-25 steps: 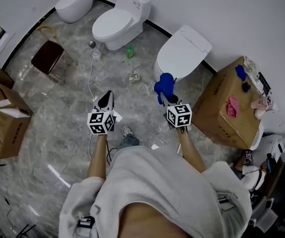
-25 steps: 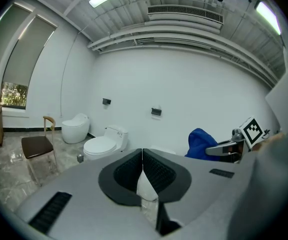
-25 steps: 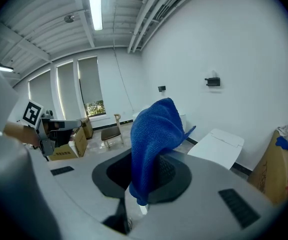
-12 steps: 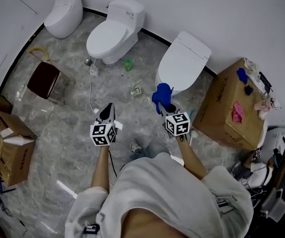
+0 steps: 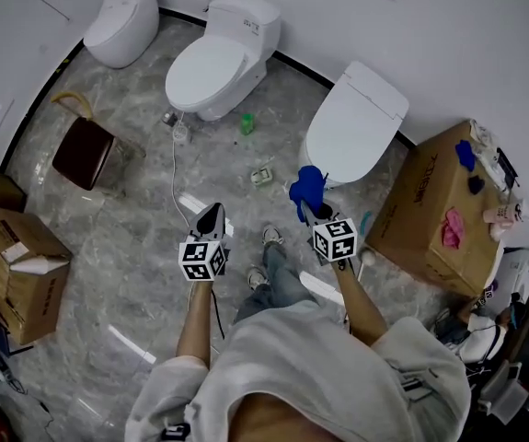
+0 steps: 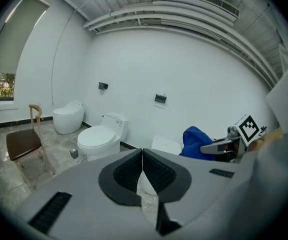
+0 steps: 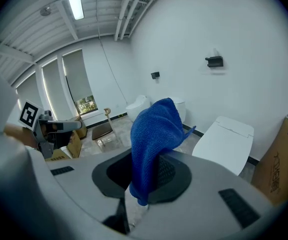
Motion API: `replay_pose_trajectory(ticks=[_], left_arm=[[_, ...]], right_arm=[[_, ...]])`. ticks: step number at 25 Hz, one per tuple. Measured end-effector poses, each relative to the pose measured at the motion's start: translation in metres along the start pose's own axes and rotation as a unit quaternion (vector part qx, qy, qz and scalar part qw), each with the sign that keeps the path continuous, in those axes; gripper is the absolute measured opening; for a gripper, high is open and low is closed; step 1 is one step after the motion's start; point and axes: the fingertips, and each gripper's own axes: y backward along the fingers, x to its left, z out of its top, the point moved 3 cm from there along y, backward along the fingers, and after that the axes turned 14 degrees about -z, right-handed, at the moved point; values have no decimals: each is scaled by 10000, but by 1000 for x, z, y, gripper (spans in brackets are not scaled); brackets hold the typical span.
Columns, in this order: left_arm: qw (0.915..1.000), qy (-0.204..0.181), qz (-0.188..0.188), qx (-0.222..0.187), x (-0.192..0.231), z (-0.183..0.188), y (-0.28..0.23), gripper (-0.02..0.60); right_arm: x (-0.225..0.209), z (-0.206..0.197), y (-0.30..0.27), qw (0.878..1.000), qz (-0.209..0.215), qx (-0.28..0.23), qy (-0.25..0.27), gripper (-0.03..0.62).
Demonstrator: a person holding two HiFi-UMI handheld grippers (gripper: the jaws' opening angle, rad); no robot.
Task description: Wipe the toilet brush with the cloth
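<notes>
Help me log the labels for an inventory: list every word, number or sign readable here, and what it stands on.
Nothing is legible.
Cardboard box: dark print on its side, too blurred to read.
Middle toilet: small mark on the tank, too small to read.
Left tool, right tool (shut on the blue cloth): square black-and-white markers on their cubes, no words.

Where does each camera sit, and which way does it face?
Head view: on the person's head, facing down at floor and toilets; forearms, left gripper, right gripper show.
Left gripper view: on it, along shut jaws toward the toilets; right gripper shows.
Right gripper view: on it, along jaws gripping the blue cloth; left gripper shows.
Shared: blue cloth, toilets.
</notes>
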Motion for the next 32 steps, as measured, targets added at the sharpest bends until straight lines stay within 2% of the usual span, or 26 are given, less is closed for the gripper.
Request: replay_pose_trajectory(ticks=[8, 13, 24, 28, 32], left_arm=[[9992, 156, 27, 353, 36, -32, -56, 20], [9992, 186, 92, 346, 68, -66, -91, 20], [9995, -89, 246, 177, 163, -193, -159, 21], [9993, -210, 274, 154, 200, -251, -182, 20], [9993, -263, 256, 110, 233, -307, -203, 20]], right_arm=[[-11, -14, -78, 9997, 155, 151, -68, 67], [-22, -49, -128, 9994, 162, 221, -187, 67], [-45, -171, -244, 9996, 136, 165, -192, 67], [-53, -214, -290, 9997, 142, 57, -167, 67], [-66, -241, -337, 9996, 128, -168, -192, 67]])
